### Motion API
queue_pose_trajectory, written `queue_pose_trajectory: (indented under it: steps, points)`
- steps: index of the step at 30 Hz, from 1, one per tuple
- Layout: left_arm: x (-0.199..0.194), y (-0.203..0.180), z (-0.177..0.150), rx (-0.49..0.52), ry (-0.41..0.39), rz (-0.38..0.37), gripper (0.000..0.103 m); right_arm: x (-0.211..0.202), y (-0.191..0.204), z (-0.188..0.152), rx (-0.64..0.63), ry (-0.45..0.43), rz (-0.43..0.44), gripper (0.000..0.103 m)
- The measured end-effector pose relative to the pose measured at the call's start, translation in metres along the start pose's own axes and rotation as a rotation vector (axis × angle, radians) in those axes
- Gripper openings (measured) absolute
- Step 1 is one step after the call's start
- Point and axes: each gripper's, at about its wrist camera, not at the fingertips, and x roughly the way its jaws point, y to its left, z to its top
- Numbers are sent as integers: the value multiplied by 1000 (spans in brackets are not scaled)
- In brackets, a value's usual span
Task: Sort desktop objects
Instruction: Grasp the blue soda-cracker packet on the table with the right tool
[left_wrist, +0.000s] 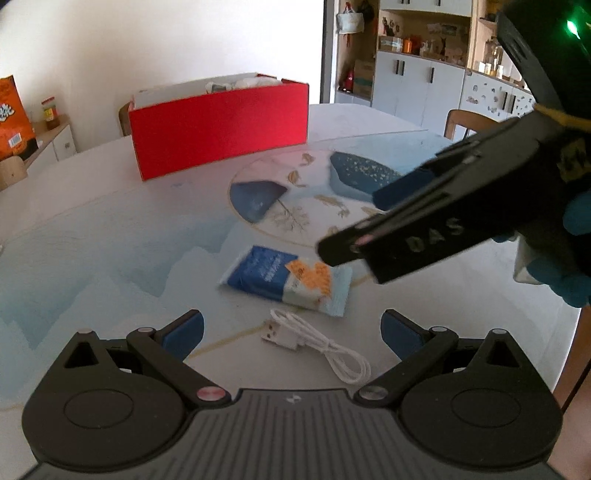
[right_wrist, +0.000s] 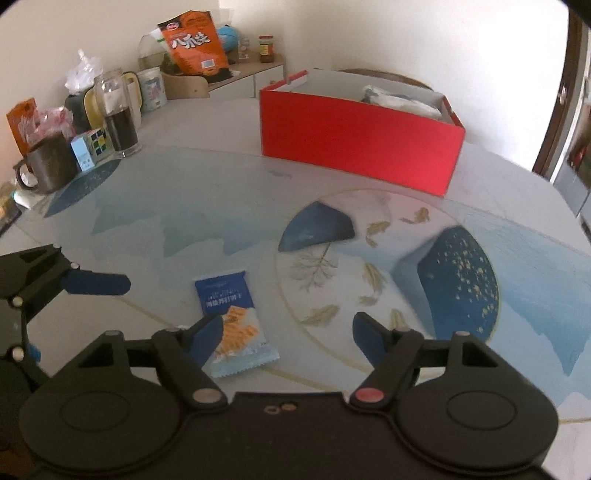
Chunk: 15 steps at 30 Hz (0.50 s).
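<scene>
A blue and white snack packet (left_wrist: 291, 280) lies flat on the table, with a white USB cable (left_wrist: 314, 343) coiled just in front of it. My left gripper (left_wrist: 291, 328) is open above the cable, touching nothing. My right gripper (left_wrist: 356, 223) comes in from the right and hovers over the packet's right end. In the right wrist view the right gripper (right_wrist: 286, 332) is open, and the packet (right_wrist: 229, 314) lies below its left finger, not pinched. A red box (right_wrist: 358, 136) with white wrapped items inside stands at the back. One blue finger (right_wrist: 99, 283) of the left gripper shows at the left.
A round patterned turntable (right_wrist: 388, 258) fills the table's middle. A mug (right_wrist: 48, 166), a glass jar (right_wrist: 120, 118) and small boxes crowd the table's far left corner. An orange snack bag (right_wrist: 195, 40) stands on a sideboard. A chair back (left_wrist: 469, 122) is beyond the table.
</scene>
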Motion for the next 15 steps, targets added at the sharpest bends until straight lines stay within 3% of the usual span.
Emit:
queue_pose_trajectory:
  steps: [15]
  points:
    - [13, -5, -11, 6, -10, -1, 102, 35, 20, 7, -27, 42, 33, 59]
